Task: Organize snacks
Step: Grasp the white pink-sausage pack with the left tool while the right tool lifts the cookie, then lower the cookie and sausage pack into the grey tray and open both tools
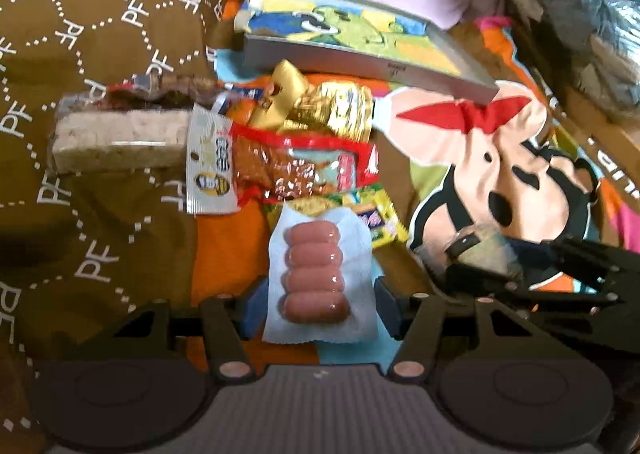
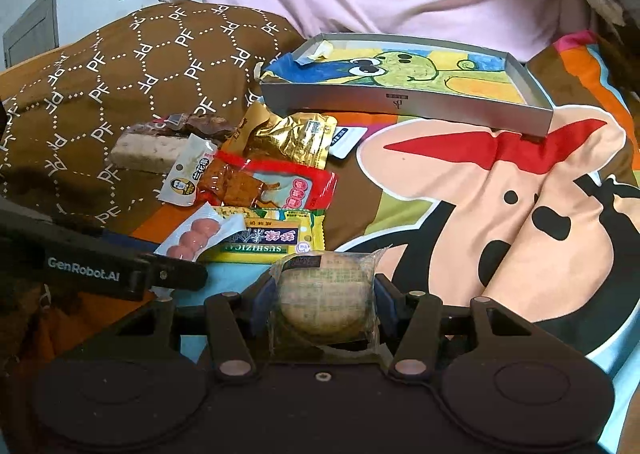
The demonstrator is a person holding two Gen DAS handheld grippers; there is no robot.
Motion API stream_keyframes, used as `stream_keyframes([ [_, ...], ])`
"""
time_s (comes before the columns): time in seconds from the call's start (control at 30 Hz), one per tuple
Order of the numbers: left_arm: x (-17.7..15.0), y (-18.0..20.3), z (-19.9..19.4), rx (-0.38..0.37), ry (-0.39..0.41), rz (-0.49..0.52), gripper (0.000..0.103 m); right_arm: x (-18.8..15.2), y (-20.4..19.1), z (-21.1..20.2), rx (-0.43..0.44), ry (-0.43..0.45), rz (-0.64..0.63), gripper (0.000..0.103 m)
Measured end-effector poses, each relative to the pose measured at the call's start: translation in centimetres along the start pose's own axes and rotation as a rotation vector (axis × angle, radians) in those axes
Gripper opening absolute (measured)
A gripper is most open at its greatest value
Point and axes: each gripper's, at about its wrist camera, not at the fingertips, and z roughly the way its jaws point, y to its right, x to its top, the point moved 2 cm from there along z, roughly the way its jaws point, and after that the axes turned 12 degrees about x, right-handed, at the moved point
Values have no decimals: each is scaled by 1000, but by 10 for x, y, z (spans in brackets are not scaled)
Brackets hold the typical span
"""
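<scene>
Left wrist view shows your left gripper (image 1: 318,300) with its jaws standing either side of a white plastic pack of four pink sausages (image 1: 316,274); whether the blue pads press it, you cannot tell. Your right gripper (image 2: 323,304) clamps a round biscuit in clear wrap (image 2: 324,302). Beyond both tongs lies the shallow grey cardboard tray (image 2: 404,103), apart from the snack heap (image 2: 276,173).

Both grippers are black, with 2 angled link arms, copper-coloured rivets and blue finger pads (image 2: 383,294). The left gripper (image 1: 318,304) has a ribbed grey base between 2 round black discs; its side, seen from the right wrist, reads "GenRobot.AI" in white. The right gripper (image 2: 322,304) has a plain dark base with 1 small screw.
</scene>
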Motion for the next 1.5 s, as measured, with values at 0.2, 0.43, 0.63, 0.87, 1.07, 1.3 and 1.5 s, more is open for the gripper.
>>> stream_keyframes([
  [0.2,5,7,11,26,-40,47,70,-2,1,-3,-4,-2,-4,55],
  [0.43,11,16,24,51,-55,91,62,1,0,-1,-3,2,-18,55],
  [0.63,10,10,16,16,-53,57,56,2,-1,3,4,8,-5,55],
  [0.87,9,1,7,-29,-41,-18,56,2,-7,-2,1,18,-24,55],
  [1.07,16,2,-7,-60,57,-34,56,9,-3,-6,-16,67,-19,55],
  [1.3,51,3,-12,-87,130,-70,57,49,21,-1,-27,172,22,55],
  [1.5,118,1,5,-86,202,-103,57,111,48,19,-42,249,-6,55],
])
